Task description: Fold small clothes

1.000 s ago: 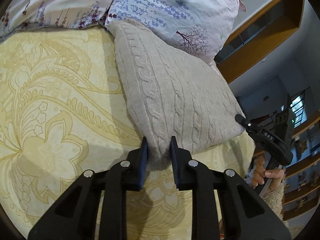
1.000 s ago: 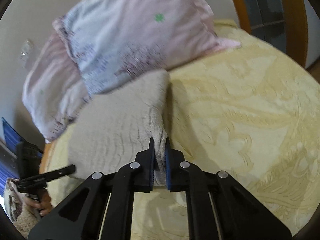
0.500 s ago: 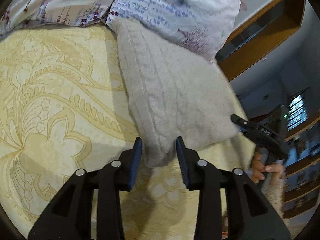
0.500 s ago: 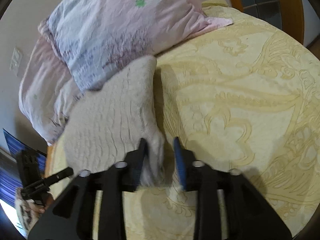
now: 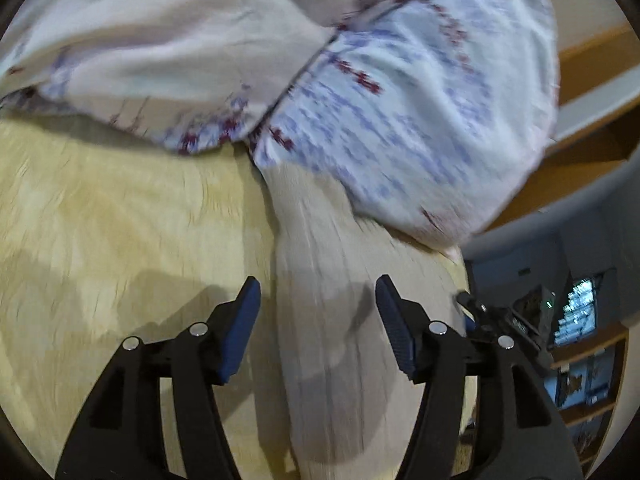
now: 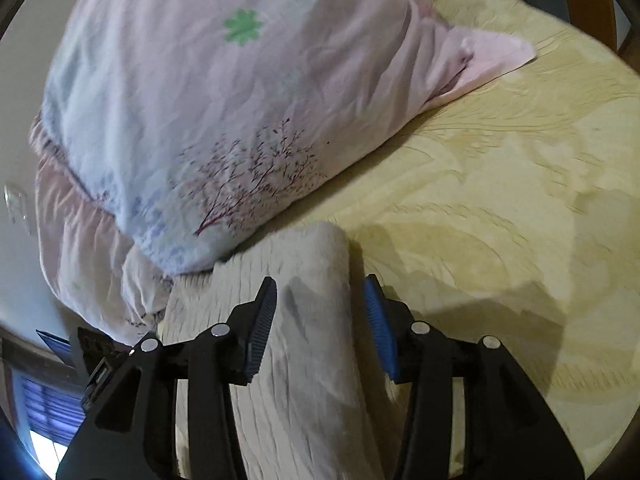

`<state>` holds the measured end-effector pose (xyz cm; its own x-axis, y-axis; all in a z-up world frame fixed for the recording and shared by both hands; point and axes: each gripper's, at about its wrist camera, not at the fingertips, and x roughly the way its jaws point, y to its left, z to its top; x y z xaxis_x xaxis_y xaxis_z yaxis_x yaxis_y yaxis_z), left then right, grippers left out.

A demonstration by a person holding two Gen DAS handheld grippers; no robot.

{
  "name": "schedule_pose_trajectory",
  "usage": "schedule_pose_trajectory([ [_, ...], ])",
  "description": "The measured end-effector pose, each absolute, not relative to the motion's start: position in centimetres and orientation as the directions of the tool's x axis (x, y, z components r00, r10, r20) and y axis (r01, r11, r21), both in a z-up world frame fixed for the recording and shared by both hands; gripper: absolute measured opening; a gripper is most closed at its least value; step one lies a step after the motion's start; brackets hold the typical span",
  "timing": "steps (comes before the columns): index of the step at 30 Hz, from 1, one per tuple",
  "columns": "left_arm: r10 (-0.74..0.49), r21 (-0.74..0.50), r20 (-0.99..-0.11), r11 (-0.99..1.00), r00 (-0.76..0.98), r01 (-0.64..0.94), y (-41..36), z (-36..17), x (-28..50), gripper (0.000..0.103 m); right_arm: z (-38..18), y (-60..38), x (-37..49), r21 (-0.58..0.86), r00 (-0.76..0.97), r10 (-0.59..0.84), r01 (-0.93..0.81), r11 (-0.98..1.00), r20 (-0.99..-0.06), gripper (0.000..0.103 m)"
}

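A beige cable-knit sweater (image 5: pixel 332 280) lies folded on the yellow patterned bedspread (image 5: pixel 100 240), its far end against the pillows. My left gripper (image 5: pixel 318 292) is open and empty, its jaws wide apart above the sweater's near part. In the right wrist view the sweater (image 6: pixel 304 320) shows from its other side. My right gripper (image 6: pixel 320 296) is open and empty, its fingers straddling the sweater's folded edge. The other gripper shows at the right edge of the left wrist view (image 5: pixel 500 320) and at the lower left of the right wrist view (image 6: pixel 104 360).
Two floral pillows (image 5: pixel 400 80) (image 6: pixel 220 100) lie at the head of the bed, one partly over the sweater. A wooden bed frame (image 6: pixel 592 4) and shelves (image 5: pixel 588 360) stand beyond the bed's edge.
Both grippers have let go of the sweater and opened wide. Both have moved forward over it toward the pillows. The sweater lies flat on the bed.
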<state>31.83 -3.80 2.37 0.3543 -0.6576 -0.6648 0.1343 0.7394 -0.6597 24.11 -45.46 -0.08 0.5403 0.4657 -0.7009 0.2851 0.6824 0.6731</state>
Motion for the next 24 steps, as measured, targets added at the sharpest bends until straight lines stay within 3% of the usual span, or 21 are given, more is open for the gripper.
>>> schedule_pose_trajectory([
  [2,-0.656,-0.664,-0.671,0.739,0.346,0.113,-4.3,1.7,33.4,0.059,-0.6,-45.3,25.1,0.687,0.531,0.487,0.284,0.669,-0.693,0.047],
  [4,-0.675,-0.694,-0.652,0.715,0.345,0.086,-4.3,0.9,34.6,0.053,-0.9,-45.1,25.6,0.694,0.532,0.497,0.273,0.666,-0.686,0.032],
  [5,-0.695,-0.718,-0.633,0.692,0.342,0.078,-4.3,0.6,34.9,0.032,-0.9,-45.0,25.7,0.692,0.535,0.495,0.261,0.673,-0.684,0.013],
  [6,-0.711,-0.735,-0.617,0.674,0.337,0.075,-4.2,0.4,35.0,0.012,-0.7,-44.9,25.5,0.696,0.549,0.497,0.237,0.678,-0.671,0.011],
  [8,-0.732,-0.756,-0.588,0.649,0.345,0.088,-3.9,0.5,34.7,0.007,0.7,-44.7,24.8,0.702,0.602,0.493,0.166,0.692,-0.628,0.01],
  [12,-0.743,-0.755,-0.534,0.634,0.404,0.168,-3.2,1.7,33.7,0.005,3.4,-45.2,23.2,0.704,0.693,0.476,0.063,0.708,-0.541,0.01],
  [17,-0.671,-0.696,-0.603,0.707,0.431,0.127,-4.0,0.4,34.4,0.005,-0.6,-44.8,25.6,0.57,0.58,0.365,0.217,0.793,-0.728,0.01],
  [20,-0.661,-0.686,-0.622,0.718,0.42,0.115,-4.3,0.2,34.5,0.006,-1.1,-44.7,26.1,0.562,0.56,0.361,0.239,0.791,-0.746,0.011],
  [22,-0.682,-0.705,-0.61,0.699,0.403,0.116,-3.6,0.6,34.0,0.012,0.0,-45.1,25.6,0.575,0.555,0.376,0.239,0.783,-0.742,0.018],
  [23,-0.692,-0.714,-0.601,0.69,0.401,0.121,-3.3,1.1,33.9,0.014,0.5,-45.4,25.1,0.578,0.554,0.378,0.242,0.78,-0.742,0.029],
  [24,-0.705,-0.723,-0.587,0.678,0.399,0.132,-3.3,1.5,33.4,0.022,0.7,-45.9,24.7,0.582,0.556,0.38,0.245,0.775,-0.74,0.051],
])
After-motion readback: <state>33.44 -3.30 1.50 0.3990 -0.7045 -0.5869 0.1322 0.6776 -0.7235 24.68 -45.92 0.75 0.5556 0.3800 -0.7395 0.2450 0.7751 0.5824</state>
